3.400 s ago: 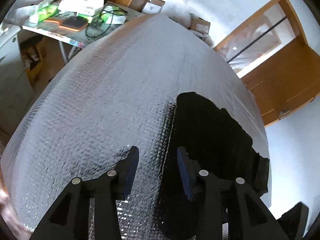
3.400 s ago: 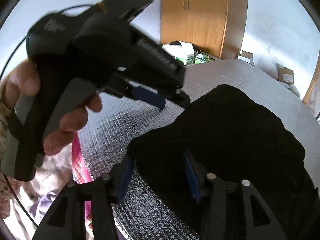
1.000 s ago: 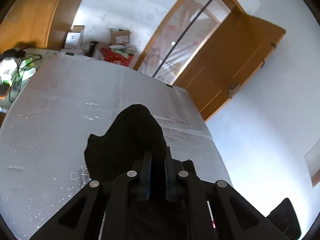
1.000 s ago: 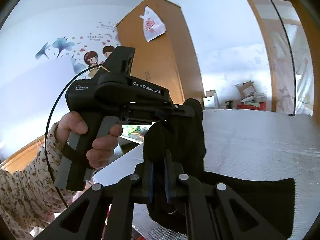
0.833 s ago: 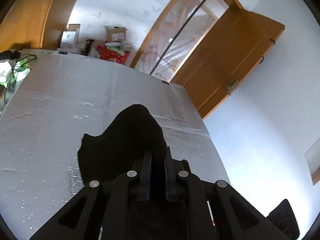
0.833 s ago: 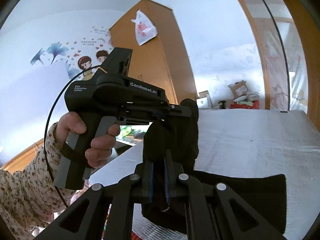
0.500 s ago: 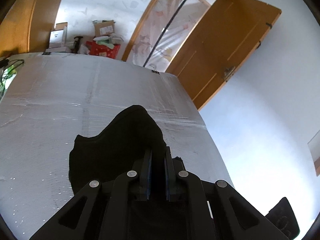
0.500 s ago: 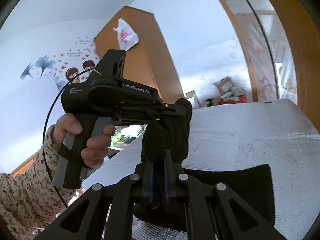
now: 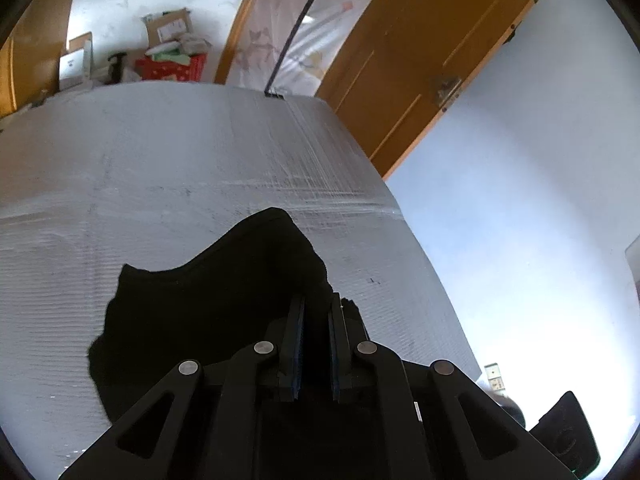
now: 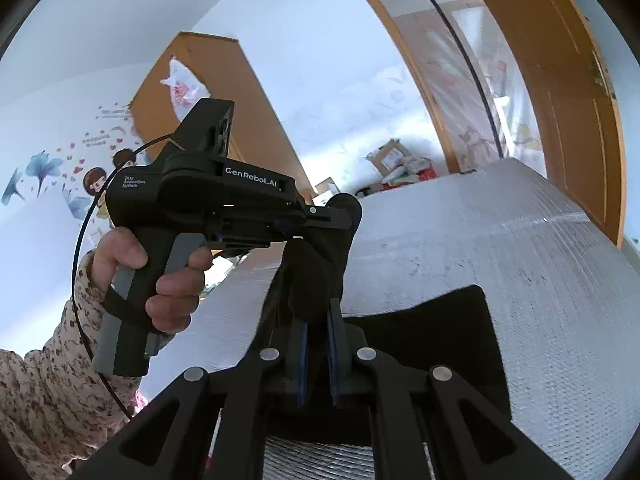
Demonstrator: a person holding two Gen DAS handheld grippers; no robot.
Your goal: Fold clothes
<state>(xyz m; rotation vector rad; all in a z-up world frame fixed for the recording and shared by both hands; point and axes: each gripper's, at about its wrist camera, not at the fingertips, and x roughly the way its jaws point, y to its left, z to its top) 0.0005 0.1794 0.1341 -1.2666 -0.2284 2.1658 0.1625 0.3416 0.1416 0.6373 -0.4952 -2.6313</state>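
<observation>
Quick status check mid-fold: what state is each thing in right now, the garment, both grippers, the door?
black garment: part lifted, the rest lying on the silver padded surface
left gripper: shut on the garment's edge
right gripper: shut on the garment
wooden door: open
cardboard box: flaps open

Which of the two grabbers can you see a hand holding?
The left gripper, seen from the right wrist camera. A hand in a flowery sleeve squeezes its grey handle. The right gripper shows only its black fingers, pinching the black garment.
</observation>
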